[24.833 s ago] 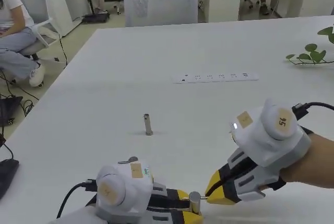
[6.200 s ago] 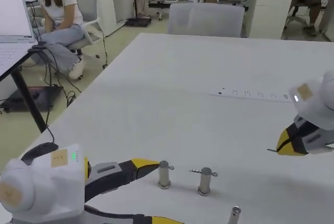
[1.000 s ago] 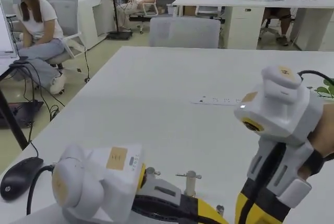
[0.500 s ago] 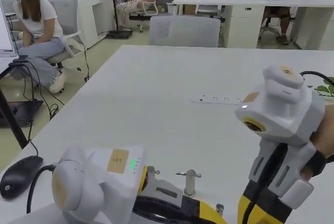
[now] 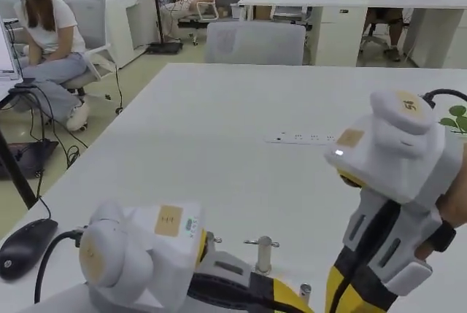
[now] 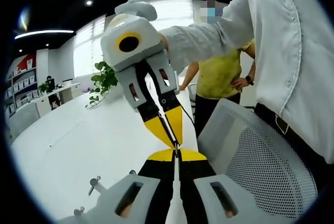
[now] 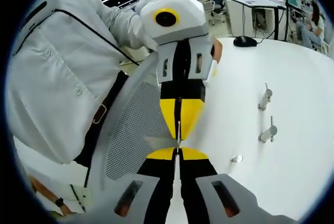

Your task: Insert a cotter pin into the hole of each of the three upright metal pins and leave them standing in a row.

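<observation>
A: The right gripper [image 7: 178, 153], what has it got?

B: Its jaws are pinched nearly together on a thin steel sliver, the held cotter pin [image 7: 179, 136], which rises from its tips in the right gripper view. The left gripper [image 6: 176, 155] meets it tip to tip, jaws drawn just as narrow around the other end. Whether the left truly clamps the pin, I cannot tell.

A: And from the head view?

B: That meeting point is cut off at the bottom edge. What shows there is the two white bodies and a bit of yellow jaw.

A: The upright ones?

B: They stand in a row on the white table [image 5: 241, 130]. The second metal pin [image 5: 263, 254] stands clear, with a fitted cotter pin [image 5: 253, 242] crosswise through its top. The first metal pin [image 5: 210, 238] is mostly hidden behind the left gripper's body, with just its head peeking out. The third metal pin [image 5: 305, 290] shows little more than its cap near the bottom edge.

A: Does a gripper view help?

B: The right gripper view does. There the first is pinned through its top just like the second. The third stands near them, seen almost end-on and too small to say whether its hole is filled. Both grippers are apart from it. The left gripper view catches two pins at its lower left, small and blurred.
</observation>
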Demonstrator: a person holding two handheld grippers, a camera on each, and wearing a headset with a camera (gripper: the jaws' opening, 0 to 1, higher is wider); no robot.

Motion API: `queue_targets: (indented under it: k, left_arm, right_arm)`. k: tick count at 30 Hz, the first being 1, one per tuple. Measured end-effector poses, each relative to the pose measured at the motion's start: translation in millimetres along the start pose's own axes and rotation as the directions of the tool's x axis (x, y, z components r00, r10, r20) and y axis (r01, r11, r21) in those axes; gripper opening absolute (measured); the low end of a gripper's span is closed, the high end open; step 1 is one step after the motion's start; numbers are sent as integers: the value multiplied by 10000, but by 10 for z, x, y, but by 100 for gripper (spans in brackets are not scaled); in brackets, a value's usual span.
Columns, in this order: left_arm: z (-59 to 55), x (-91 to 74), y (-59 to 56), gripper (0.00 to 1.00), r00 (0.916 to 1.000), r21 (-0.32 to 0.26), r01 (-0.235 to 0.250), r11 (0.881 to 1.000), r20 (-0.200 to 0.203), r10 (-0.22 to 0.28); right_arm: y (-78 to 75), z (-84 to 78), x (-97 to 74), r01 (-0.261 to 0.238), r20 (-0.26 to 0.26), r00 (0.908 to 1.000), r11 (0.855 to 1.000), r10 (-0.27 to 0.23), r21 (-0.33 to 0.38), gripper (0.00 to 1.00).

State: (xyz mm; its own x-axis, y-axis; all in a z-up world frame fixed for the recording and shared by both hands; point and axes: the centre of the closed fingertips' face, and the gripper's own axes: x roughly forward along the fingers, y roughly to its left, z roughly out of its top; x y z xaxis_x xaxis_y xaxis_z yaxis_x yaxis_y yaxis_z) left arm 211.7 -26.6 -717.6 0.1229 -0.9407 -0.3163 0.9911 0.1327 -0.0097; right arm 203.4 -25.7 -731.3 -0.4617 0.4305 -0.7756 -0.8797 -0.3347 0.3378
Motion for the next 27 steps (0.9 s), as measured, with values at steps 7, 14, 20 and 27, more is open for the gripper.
queue_targets:
  k: [7,14,20,27]
  left_arm:
    - [-22,-24,49,0,9997,-277,-228,9994,-57,227]
    - [-50,-43,95,0,9988,-488,-487,9976,-112,482]
    - [-48,-46,105,0,9986,-628,-530,9966,-73,527]
    - [-19,-45,118,1,9978,-794,-636,9948,133,648]
  right_arm:
    - [-72,27,-13,1075,-178,9939,9925,-1087,-582,3]
    - [-127,24,-27,1745,-162,9842,9820,-1761,-723,3]
    - [-134,23,-35,1954,-81,9805,9787,-1963,-634,3]
    - [-135,21,-37,2052,-49,9786,9770,-2058,-584,3]
